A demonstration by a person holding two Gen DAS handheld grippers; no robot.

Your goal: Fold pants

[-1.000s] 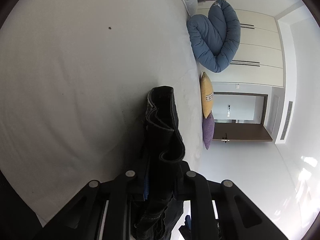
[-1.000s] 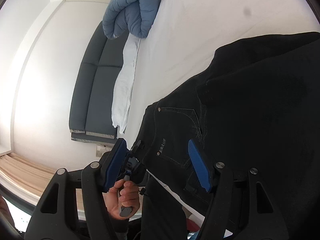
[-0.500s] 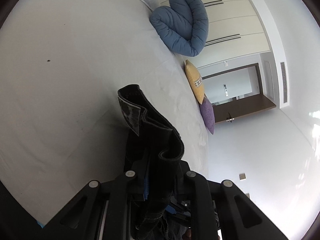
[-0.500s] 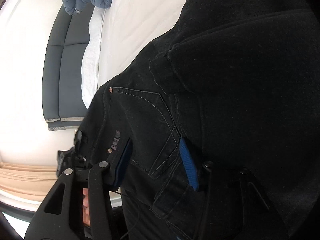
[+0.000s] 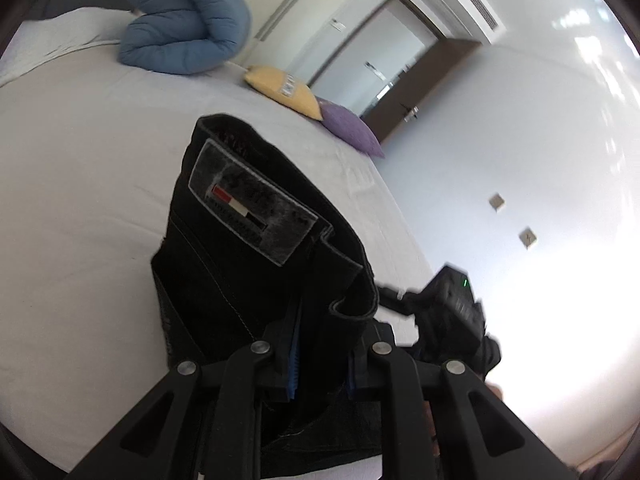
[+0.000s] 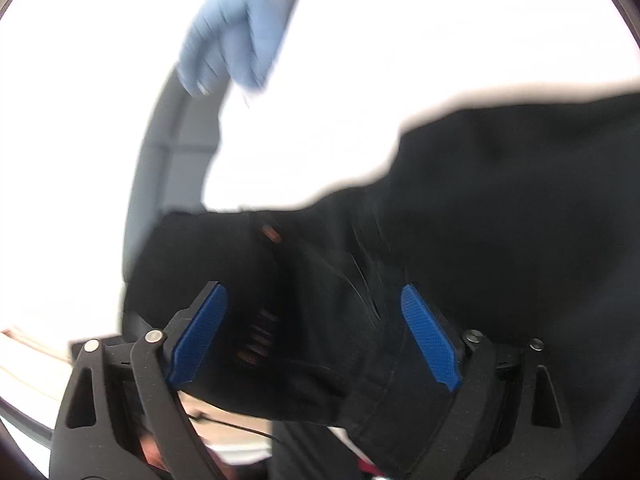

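Note:
The black jeans (image 5: 240, 264) hang over the white bed (image 5: 80, 200). Their waistband, with a grey label patch (image 5: 252, 208), stands up from my left gripper (image 5: 322, 356), which is shut on the folded denim. In the right wrist view, which is blurred, the seat and back pocket of the jeans (image 6: 500, 208) lie across the bed (image 6: 400, 40). My right gripper (image 6: 314, 332) has its jaws opening wide; the pocket area lies between the blue pads (image 6: 200, 336), which stand clear of the cloth. The right gripper's black body (image 5: 452, 312) shows beside the waistband.
A rolled blue duvet (image 5: 184, 28) lies at the far end of the bed, with a yellow cushion (image 5: 284, 88) and a purple cushion (image 5: 348, 128) along the edge. A brown door (image 5: 420, 80) is beyond. A grey sofa (image 6: 172, 152) runs beside the bed.
My left gripper has risen and rolled with the waistband still in it. My right gripper narrowed on the pocket area, then spread wide and drew back a little.

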